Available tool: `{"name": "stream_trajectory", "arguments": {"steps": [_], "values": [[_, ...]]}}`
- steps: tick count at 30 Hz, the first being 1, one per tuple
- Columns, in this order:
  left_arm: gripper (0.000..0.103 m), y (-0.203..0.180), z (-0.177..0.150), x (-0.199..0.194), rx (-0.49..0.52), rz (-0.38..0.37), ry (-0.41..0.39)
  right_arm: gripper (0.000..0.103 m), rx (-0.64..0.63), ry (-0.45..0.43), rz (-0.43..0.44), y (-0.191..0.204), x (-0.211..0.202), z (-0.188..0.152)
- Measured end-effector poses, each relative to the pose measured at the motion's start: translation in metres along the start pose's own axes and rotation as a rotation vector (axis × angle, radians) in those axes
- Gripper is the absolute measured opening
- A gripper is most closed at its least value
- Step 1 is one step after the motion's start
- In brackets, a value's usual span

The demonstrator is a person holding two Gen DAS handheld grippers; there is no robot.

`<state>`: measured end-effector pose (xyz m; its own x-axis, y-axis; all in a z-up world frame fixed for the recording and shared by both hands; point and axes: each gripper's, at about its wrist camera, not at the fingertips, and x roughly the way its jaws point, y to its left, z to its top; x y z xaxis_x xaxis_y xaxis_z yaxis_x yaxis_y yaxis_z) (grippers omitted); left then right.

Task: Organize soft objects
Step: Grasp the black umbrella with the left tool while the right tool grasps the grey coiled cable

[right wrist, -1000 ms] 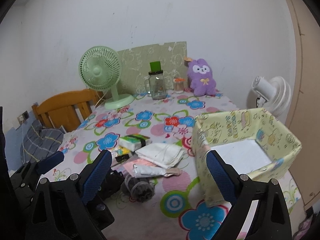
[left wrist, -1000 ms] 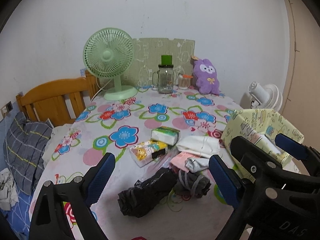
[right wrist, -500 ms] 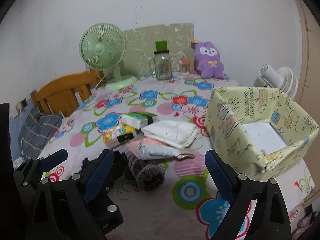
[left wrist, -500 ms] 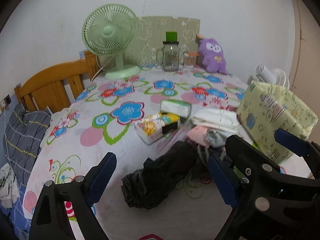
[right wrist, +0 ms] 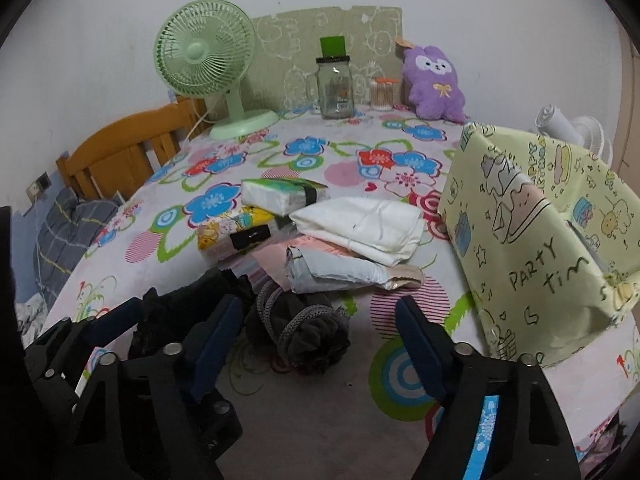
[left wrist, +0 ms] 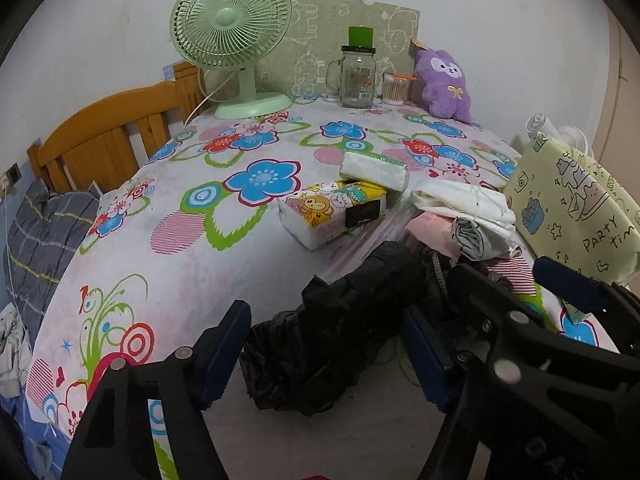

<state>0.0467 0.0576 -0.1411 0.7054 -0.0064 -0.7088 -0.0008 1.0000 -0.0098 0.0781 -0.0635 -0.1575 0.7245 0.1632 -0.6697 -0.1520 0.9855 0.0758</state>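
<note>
Black crumpled plastic point(left wrist: 336, 320) is framed by the closing left gripper point(left wrist: 326, 354); grey knit point(right wrist: 304, 328) by the right gripper point(right wrist: 318, 344). Neither pair of jaws is clamped yet; a grasp is judged next.

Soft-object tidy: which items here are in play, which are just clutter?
In play:
- crumpled black plastic bag
- dark grey knitted bundle
- folded white cloth
- grey-white folded pouch
- two tissue packs
- yellow-green paper-wrapped box

Clutter:
- green desk fan
- glass jar
- purple plush toy

A home bedroom (wooden headboard point(left wrist: 100, 136), plush toy point(left wrist: 444, 80)).
</note>
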Motion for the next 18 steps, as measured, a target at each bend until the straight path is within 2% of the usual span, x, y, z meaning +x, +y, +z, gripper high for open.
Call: {"name": "stream_trajectory", "arguments": {"steps": [3,9,13,18], "values": [[0.070,-0.003,-0.001,0.000,0.018,0.013,-0.008,0.076,0.005,0.025,0.010,-0.001,0.007,0.000],[0.067,-0.003,-0.002,0.004,0.025,0.018,0.004,0.069,-0.004,0.046,0.012,0.003,0.016,-0.001],[0.064,-0.005,-0.003,0.004,0.028,0.022,0.009,0.052,-0.023,0.057,0.027,0.009,0.018,-0.002],[0.053,-0.007,-0.004,0.002,0.023,0.007,0.011,0.043,-0.031,0.062,0.029,0.010,0.017,-0.002]]}}
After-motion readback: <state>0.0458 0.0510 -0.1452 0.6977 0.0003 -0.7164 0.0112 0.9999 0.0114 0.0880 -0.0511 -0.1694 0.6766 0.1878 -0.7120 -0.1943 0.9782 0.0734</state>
